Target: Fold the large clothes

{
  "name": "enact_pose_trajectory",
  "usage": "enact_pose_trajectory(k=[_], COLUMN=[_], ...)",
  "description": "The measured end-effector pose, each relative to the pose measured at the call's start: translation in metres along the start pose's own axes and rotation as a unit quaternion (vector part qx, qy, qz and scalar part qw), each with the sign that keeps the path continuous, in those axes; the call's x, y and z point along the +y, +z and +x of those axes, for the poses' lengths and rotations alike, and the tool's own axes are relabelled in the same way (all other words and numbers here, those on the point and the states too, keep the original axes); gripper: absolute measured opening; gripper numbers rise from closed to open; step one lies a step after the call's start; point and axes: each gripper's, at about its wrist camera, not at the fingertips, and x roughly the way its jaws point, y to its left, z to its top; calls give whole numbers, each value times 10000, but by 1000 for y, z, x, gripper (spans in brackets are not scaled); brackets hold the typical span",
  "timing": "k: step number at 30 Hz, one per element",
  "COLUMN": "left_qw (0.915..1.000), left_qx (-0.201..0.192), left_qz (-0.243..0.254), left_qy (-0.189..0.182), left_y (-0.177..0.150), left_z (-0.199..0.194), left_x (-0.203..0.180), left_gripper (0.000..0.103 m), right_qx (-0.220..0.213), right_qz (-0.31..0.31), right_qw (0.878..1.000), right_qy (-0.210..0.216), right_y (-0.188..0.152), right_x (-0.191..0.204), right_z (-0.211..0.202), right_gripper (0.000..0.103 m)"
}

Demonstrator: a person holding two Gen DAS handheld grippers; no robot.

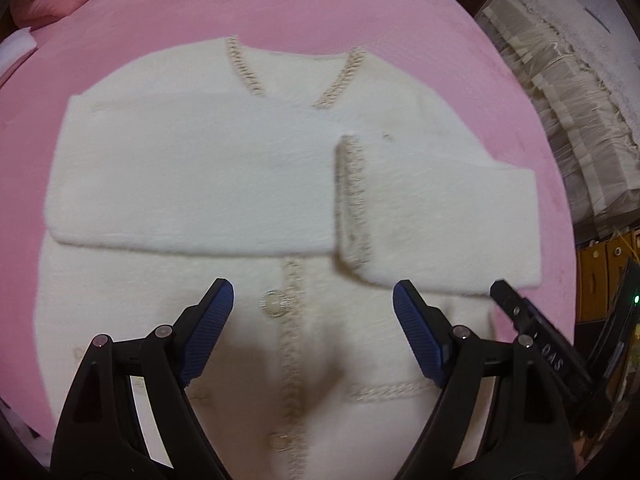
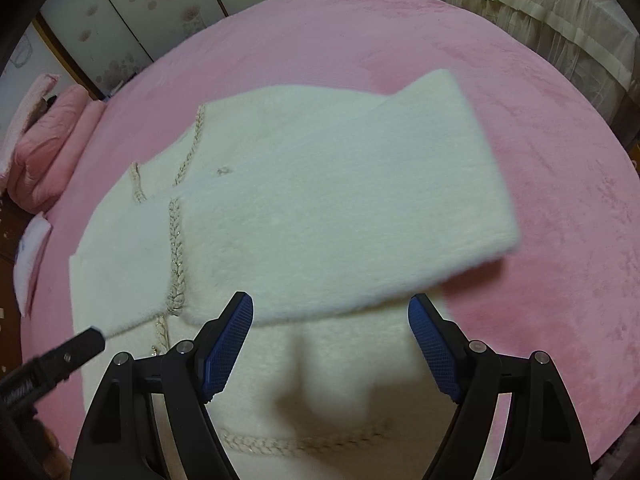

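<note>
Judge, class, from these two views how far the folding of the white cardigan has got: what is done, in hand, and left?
Done: both sleeves lie folded across the white cardigan on the pink bedcover, the right sleeve on top. In hand: nothing; the left gripper and right gripper are open above the lower half. Left: the body looks unfolded, its buttons showing, so probably the hem goes up next.

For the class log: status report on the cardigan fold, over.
Left gripper open, fingers empty. Right gripper open, empty. White cardigan flat on pink bedspread, both sleeves folded across the chest. Nothing in the way.
</note>
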Motion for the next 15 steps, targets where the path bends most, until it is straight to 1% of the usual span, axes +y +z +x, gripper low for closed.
enact_pose_trajectory(k=[1, 3, 5, 6, 8, 10, 11, 13, 15], left_qw=[10000, 9998, 9993, 9990, 9988, 9981, 9974, 9961, 9951], left_qx=[-22, 31, 196, 230, 272, 227, 210, 131, 77], left_qz=[-14, -108, -241, -286, -385, -577, -695, -853, -940], left_qy=[-48, -143, -214, -242, -160, -37, 32, 207, 299], left_y=[-1, -2, -3, -5, -3, -3, -3, -2, -1], left_z=[4, 16, 35, 43, 63, 82, 91, 105, 112], left_x=[-6, -17, -27, -31, -37, -41, -42, -45, -49], left_gripper=[79, 78, 74, 71, 69, 63, 61, 60, 58], right_qx=[-23, -97, -231, -265, -232, -125, -78, 33, 151], right_qz=[28, 63, -19, -100, -328, -515, -564, -582, -513], right_qw=[10000, 9998, 9996, 9996, 9992, 9986, 9984, 9983, 9986], right_qy=[36, 147, 138, 92, -16, -48, -60, -58, -49], right_y=[-3, -4, -16, -29, -36, -41, -42, -44, -45], right_x=[-18, -39, -59, -74, -92, -103, -108, -118, -131], right_z=[-7, -11, -20, -32, -31, -24, -21, -15, -15], right_gripper=[83, 83, 83, 83, 83, 83, 83, 83, 83])
